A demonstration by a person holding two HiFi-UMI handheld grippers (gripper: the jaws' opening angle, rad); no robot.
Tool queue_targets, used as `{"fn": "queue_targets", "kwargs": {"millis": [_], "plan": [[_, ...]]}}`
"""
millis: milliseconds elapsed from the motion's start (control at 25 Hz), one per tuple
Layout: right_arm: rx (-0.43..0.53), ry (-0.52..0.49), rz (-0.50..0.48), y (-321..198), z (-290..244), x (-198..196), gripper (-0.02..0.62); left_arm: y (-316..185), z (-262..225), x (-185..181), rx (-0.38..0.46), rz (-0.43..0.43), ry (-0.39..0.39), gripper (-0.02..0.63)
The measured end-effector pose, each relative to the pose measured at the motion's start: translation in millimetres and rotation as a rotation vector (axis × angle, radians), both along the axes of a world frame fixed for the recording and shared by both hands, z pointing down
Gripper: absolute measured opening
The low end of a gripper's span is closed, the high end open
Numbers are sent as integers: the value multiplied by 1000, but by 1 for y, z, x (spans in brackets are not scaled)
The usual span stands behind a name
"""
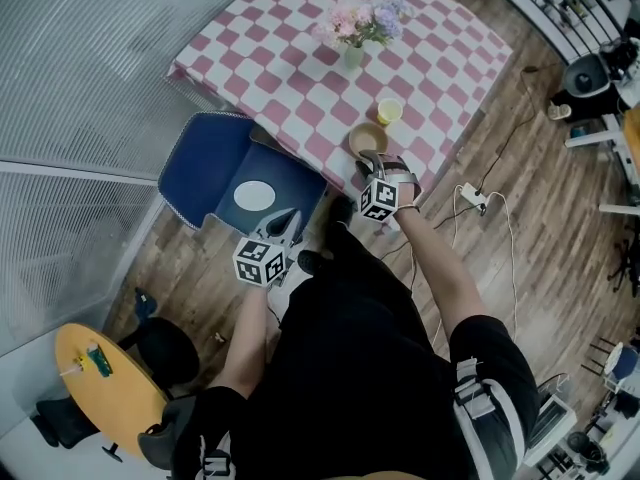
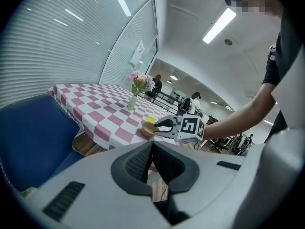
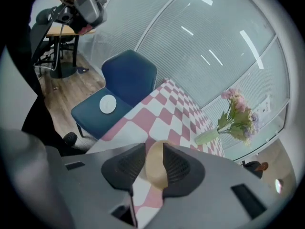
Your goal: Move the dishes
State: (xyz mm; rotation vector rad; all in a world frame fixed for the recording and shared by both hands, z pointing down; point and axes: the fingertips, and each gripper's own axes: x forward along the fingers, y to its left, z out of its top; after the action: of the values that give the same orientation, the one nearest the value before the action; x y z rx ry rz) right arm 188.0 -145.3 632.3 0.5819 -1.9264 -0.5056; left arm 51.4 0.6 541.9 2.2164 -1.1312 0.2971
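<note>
- The left claw (image 2: 152, 160), at lower centre of the head view and closest to the person, is clenched on nothing. Its own view shows the two pads meeting with no gap. It hangs above the wooden floor (image 1: 520, 218) beside the blue chair (image 1: 205, 163), probably parked while the other hand works.
- A white plate (image 1: 254, 196) lies flat in the middle of the chair seat, left of centre in the head view. It is well apart from the other dishes. Whether it has been set there or waits to be fetched cannot be told.
- The right claw (image 1: 372, 165) reaches to the near edge of the checked surface (image 1: 300, 88), just beside the tan bowl (image 1: 366, 139). Its own view shows the pads apart with the bowl framed in the gap. They do not seem to press on it, so the claw reads as released and the bowl as resting on the surface at that edge.
- Just beyond the bowl stands a yellow cup (image 1: 389, 111). Farther up the frame is a vase of flowers (image 1: 352, 38).
- Only the head view gives the layout of the plate, bowl and cup. The left gripper view adds a side look, with the right claw's tips at the bowl's rim and the bowl sitting on the cloth. The right gripper view alone shows the gap between its pads.
</note>
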Motion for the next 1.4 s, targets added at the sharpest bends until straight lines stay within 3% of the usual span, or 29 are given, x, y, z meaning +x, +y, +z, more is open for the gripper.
{"fn": "queue_targets", "kwargs": {"millis": [360, 600, 920, 1400], "plan": [[8, -66, -157, 55, -20, -80, 108, 42, 0, -30, 2, -73, 2, 21], [-57, -43, -247, 95, 1, -116, 18, 81, 6, -69, -9, -192, 3, 21], [-95, 19, -389, 139, 22, -153, 17, 130, 13, -125, -16, -360, 10, 21], [-188, 34, -520, 166, 53, -220, 17, 177, 22, -171, -45, -539, 5, 21]]}}
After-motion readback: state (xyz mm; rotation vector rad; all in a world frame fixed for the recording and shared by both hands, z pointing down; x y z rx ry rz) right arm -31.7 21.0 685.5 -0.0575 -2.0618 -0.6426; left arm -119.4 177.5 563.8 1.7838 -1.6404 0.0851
